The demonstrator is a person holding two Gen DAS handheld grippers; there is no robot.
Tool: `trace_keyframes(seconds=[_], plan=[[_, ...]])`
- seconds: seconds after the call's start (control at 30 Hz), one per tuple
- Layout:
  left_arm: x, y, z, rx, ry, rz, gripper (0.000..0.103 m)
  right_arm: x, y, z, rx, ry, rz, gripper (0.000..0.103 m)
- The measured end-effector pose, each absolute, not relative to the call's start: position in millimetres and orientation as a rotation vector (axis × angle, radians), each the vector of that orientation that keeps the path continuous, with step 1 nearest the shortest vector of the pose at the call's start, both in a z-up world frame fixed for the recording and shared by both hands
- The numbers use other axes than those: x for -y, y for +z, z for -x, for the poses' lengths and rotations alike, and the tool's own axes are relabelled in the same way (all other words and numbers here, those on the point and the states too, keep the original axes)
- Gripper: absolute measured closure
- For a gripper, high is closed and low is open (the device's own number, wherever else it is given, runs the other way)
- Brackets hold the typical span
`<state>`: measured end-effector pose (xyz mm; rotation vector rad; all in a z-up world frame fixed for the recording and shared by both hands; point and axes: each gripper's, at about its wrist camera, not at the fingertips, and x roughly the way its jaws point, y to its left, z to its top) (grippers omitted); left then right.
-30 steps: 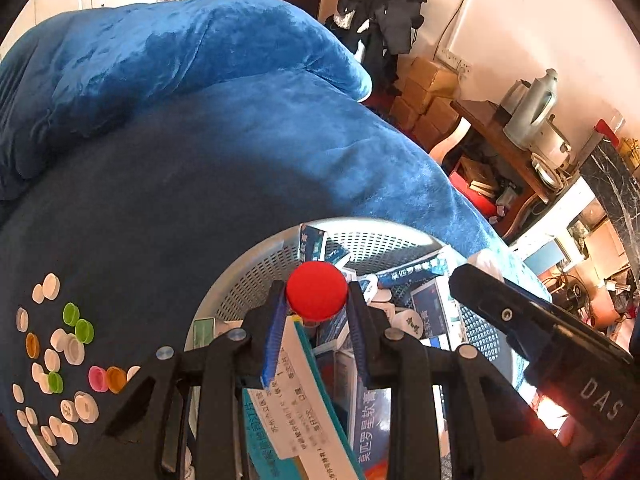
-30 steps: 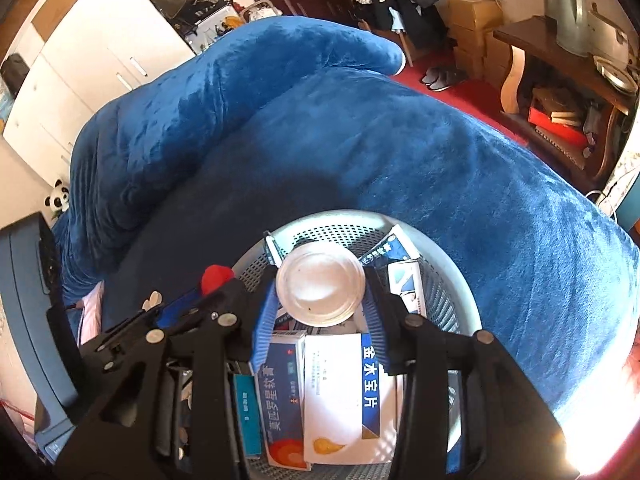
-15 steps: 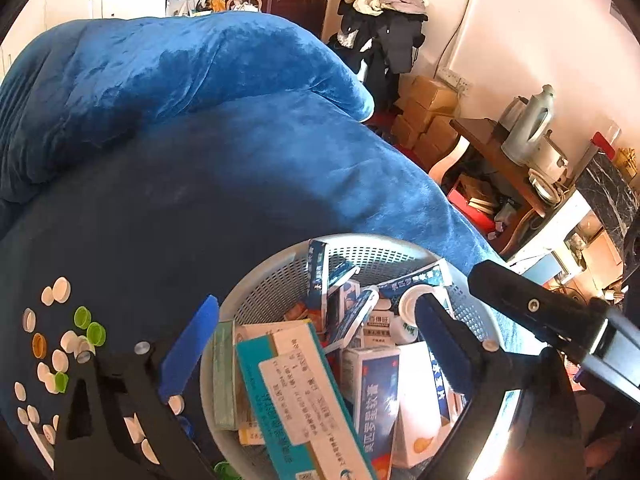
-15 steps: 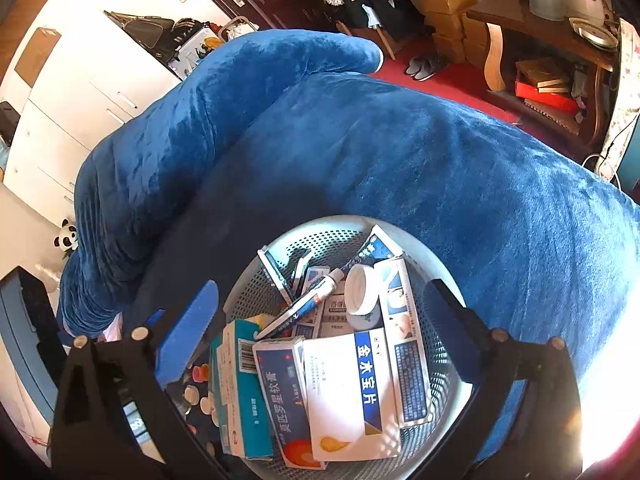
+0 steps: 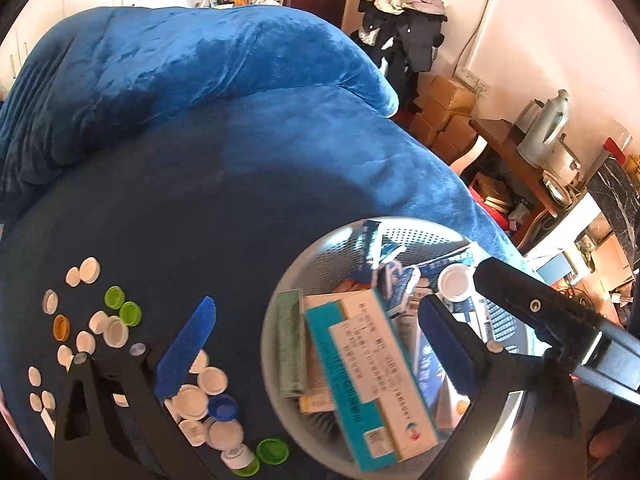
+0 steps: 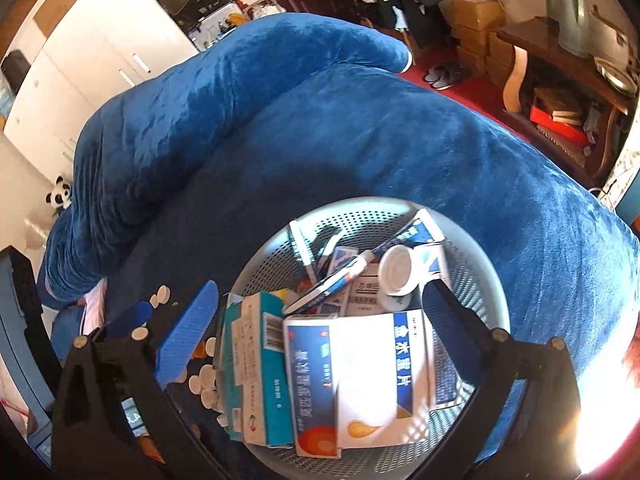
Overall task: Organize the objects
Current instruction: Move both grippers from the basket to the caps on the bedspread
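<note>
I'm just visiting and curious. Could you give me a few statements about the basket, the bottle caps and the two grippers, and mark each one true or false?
1. The basket holds medicine boxes. True.
2. The left gripper clamps a red cap. False: its jaws are open and empty.
3. Loose bottle caps lie on the blue blanket beside the basket. True.
4. The right gripper holds a white lid. False: the lid lies in the basket and the jaws are open.

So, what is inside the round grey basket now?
The basket holds medicine boxes, among them a white and blue box on top, a tube and a white cap. Whatever lies below these boxes is covered.
</note>
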<state>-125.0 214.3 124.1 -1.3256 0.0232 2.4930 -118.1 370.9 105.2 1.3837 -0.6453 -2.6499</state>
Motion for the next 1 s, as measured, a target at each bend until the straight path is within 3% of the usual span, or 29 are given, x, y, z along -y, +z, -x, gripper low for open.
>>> trace_keyframes(seconds=[1.0], plan=[[-66.4,97.3,98.7,0.171,2.595,1.458,0.001,-242.4,106.4,103.7,0.314,-2.527,-1.382,0.0]])
